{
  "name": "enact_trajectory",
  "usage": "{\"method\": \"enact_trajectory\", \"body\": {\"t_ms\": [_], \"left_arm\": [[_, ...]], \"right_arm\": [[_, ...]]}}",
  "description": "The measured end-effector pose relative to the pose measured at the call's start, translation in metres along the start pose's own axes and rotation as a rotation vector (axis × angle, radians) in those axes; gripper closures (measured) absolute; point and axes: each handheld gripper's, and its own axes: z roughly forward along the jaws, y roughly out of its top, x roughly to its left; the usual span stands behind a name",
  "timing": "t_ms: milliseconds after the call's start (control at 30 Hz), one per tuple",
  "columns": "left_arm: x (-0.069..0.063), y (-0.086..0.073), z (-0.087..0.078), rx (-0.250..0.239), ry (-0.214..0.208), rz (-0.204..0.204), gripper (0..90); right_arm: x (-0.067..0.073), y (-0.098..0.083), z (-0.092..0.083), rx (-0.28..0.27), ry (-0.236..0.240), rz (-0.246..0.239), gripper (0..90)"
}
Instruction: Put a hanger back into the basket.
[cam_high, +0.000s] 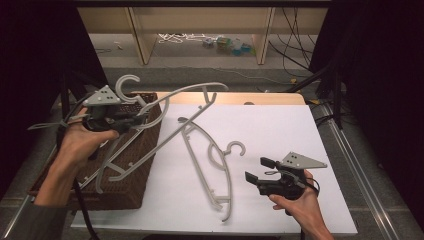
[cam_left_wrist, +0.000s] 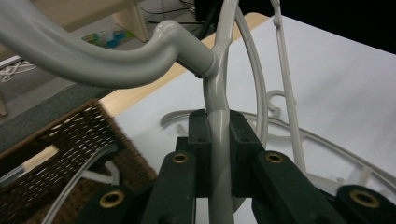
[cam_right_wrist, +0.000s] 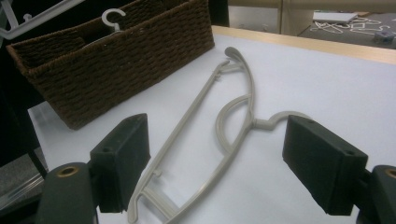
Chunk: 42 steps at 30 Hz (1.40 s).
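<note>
A grey plastic hanger (cam_high: 165, 107) hangs tilted in the air, partly over the brown wicker basket (cam_high: 150, 131) at the table's left. My left gripper (cam_high: 131, 121) is shut on it just below the hook; in the left gripper view the jaws pinch the hanger's neck (cam_left_wrist: 219, 140). A second grey hanger (cam_high: 212, 167) lies flat on the white table (cam_high: 280, 130), hook toward the right. My right gripper (cam_high: 256, 170) is held open just right of that hook. In the right gripper view this hanger (cam_right_wrist: 233, 116) lies between and beyond the spread jaws (cam_right_wrist: 219, 161).
Inside the basket (cam_right_wrist: 116, 60) a white hanger hook (cam_right_wrist: 113, 18) sticks up. Wooden shelf legs (cam_high: 140, 35) and loose cables (cam_high: 295, 45) are on the floor beyond the table. A metal rail (cam_high: 355, 160) runs along the right side.
</note>
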Motion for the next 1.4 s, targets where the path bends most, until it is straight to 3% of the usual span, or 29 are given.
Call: {"method": "enact_trajectory", "body": {"t_ms": [133, 233, 267, 300, 367, 567, 667, 700, 767, 833, 867, 900, 967, 1133, 1400], "left_arm": [[0.018, -0.007, -0.009, 0.028, 0.055, -0.048, 82.0], [0.034, -0.012, -0.015, 0.059, 0.103, -0.028, 82.0], [0.038, -0.014, -0.016, 0.040, 0.131, -0.054, 82.0], [0.043, -0.016, -0.017, 0.055, 0.130, -0.053, 82.0], [0.052, -0.021, -0.018, 0.033, 0.170, -0.079, 82.0], [0.076, -0.039, -0.019, 0.043, 0.257, -0.085, 82.0], [0.085, -0.050, -0.018, 0.055, 0.276, -0.075, 82.0], [0.089, -0.052, -0.020, 0.088, 0.279, -0.051, 82.0], [0.094, -0.061, -0.017, 0.074, 0.299, -0.088, 82.0], [0.098, -0.067, -0.017, 0.079, 0.311, -0.096, 82.0], [0.103, -0.072, -0.019, 0.105, 0.312, -0.084, 82.0], [0.104, -0.076, -0.017, 0.078, 0.324, -0.116, 82.0], [0.107, -0.084, -0.018, 0.074, 0.332, -0.119, 82.0], [0.112, -0.098, -0.021, 0.067, 0.327, -0.109, 82.0], [0.115, -0.117, -0.023, 0.083, 0.307, -0.135, 82.0]], "right_arm": [[0.000, -0.001, 0.002, 0.010, 0.000, -0.006, 23.3], [0.000, -0.003, 0.003, 0.010, 0.009, -0.003, 23.1], [0.000, -0.003, 0.002, 0.018, 0.007, 0.001, 23.0], [-0.001, -0.004, 0.002, 0.013, 0.005, 0.001, 23.1], [-0.002, -0.004, 0.002, 0.002, -0.005, -0.019, 23.1], [-0.002, -0.004, 0.001, 0.009, 0.000, 0.009, 23.3], [-0.004, -0.006, 0.002, 0.017, -0.003, 0.016, 23.4], [-0.004, -0.006, 0.002, 0.016, -0.002, 0.013, 23.3], [-0.004, -0.005, 0.001, 0.033, -0.012, 0.011, 23.4], [-0.003, -0.005, 0.001, 0.036, -0.010, 0.013, 23.4], [-0.003, -0.006, 0.001, 0.035, -0.010, 0.004, 23.5], [-0.003, -0.005, 0.000, 0.036, -0.007, 0.020, 23.5], [-0.004, -0.006, 0.002, 0.011, -0.004, 0.007, 23.5], [-0.004, -0.006, 0.003, 0.027, 0.007, 0.026, 23.3], [-0.003, -0.007, 0.002, 0.037, -0.004, 0.022, 23.1]]}}
